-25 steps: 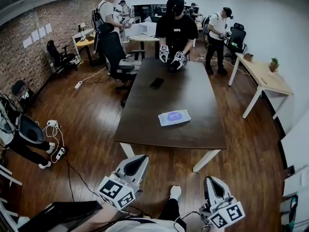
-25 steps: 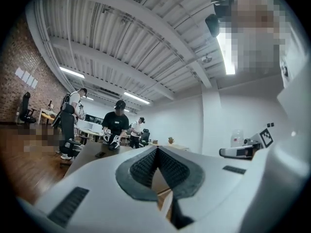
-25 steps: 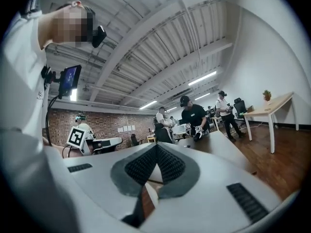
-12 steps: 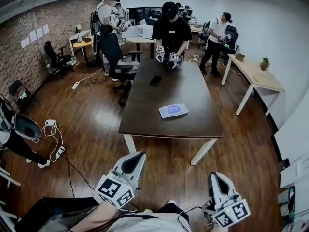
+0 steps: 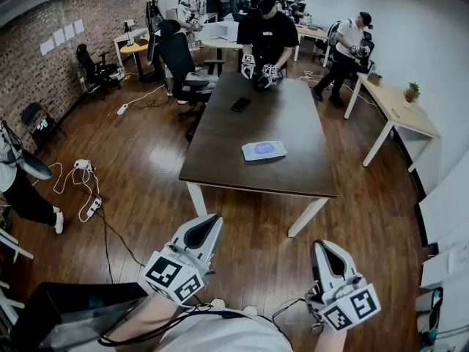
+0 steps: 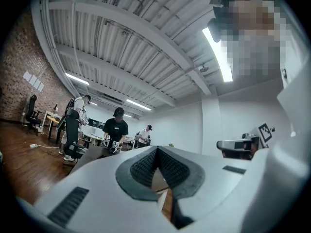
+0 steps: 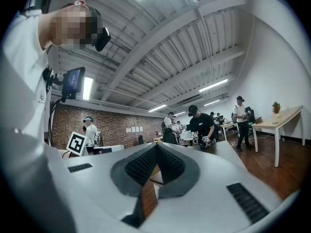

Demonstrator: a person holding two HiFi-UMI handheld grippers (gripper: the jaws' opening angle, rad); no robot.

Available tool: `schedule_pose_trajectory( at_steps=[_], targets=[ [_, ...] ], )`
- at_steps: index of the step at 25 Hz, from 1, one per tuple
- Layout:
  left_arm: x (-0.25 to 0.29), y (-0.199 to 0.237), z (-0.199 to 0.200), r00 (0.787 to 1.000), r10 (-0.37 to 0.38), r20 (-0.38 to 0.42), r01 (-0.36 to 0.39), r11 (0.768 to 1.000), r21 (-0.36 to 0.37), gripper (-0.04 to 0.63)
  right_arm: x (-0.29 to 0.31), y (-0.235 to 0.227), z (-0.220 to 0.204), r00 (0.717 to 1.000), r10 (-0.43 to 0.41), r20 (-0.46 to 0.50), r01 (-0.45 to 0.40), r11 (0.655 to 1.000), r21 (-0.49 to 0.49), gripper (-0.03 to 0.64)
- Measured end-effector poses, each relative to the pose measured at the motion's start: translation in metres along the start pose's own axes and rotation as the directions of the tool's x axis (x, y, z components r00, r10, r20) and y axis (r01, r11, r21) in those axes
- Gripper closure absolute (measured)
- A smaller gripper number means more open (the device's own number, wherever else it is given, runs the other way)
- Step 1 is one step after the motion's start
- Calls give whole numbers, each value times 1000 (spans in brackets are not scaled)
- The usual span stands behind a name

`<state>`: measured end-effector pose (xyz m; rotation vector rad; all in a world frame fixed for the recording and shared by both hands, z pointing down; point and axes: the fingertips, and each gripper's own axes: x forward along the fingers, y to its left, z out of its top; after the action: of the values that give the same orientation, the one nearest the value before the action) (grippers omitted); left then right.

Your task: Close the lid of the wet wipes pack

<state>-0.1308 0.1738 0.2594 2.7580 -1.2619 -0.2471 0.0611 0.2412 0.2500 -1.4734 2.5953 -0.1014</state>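
Note:
The wet wipes pack (image 5: 264, 150), white with a blue oval on top, lies flat on the dark table (image 5: 293, 127), right of its middle. At this distance I cannot tell how its lid stands. Both grippers hang low in the head view, over the wooden floor and well short of the table's near edge. My left gripper (image 5: 211, 222) is shut and empty, as the left gripper view also shows (image 6: 156, 150). My right gripper (image 5: 321, 246) is shut and empty too (image 7: 156, 147). The pack is hidden behind the jaws in both gripper views.
A person in black (image 5: 265, 31) stands at the table's far end holding grippers. A dark phone (image 5: 239, 104) lies on the far half. Office chairs (image 5: 192, 86) stand at the left, cables (image 5: 82, 185) trail on the floor, and a light desk (image 5: 410, 116) stands to the right.
Both grippers have risen a little and moved towards the table, staying shut and empty. The head view has shifted, so the table sits higher in the picture.

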Motion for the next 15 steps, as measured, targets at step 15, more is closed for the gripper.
schedule_pose_trajectory(
  at_steps=[15],
  targets=[
    [27, -25, -2, 1000, 7, -17, -6, 1000, 12, 595, -13, -25, 1, 1000, 21, -19, -20, 1000, 17, 609]
  ],
)
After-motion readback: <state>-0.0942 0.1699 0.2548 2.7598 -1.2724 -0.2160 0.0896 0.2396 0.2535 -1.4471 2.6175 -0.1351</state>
